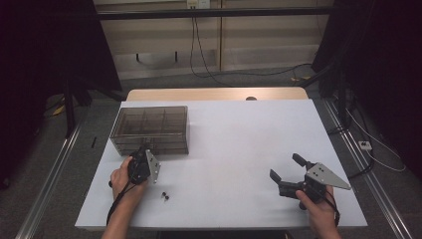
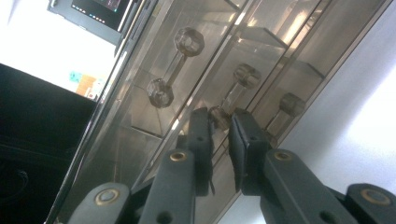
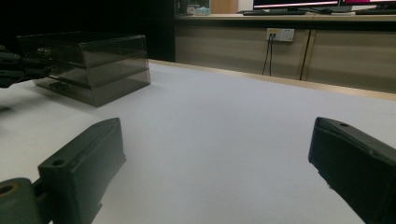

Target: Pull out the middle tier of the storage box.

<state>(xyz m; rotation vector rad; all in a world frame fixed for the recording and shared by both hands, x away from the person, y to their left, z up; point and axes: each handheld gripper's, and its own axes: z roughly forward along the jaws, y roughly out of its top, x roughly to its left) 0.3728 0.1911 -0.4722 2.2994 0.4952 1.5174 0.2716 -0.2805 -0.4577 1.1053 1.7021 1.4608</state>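
Note:
A smoky clear drawer box (image 1: 149, 129) stands at the table's left rear, also seen in the left gripper view (image 2: 140, 93) and far left in the right gripper view (image 3: 88, 65). My left gripper (image 1: 145, 150) is at the box's front, lying on its side. Its jaws (image 2: 219, 121) are shut on a faceted clear drawer knob (image 2: 217, 114) of the middle drawer. Other knobs (image 2: 189, 41) show on the drawers around it. My right gripper (image 1: 285, 167) rests low over the table's right front, open wide, with bare table between its jaws (image 3: 217, 130).
Two small dark pieces (image 1: 164, 195) lie on the white table (image 1: 234, 144) just right of the left hand. A wooden strip (image 1: 214, 94) runs along the table's far edge. Cables and dark stands are on the floor beyond.

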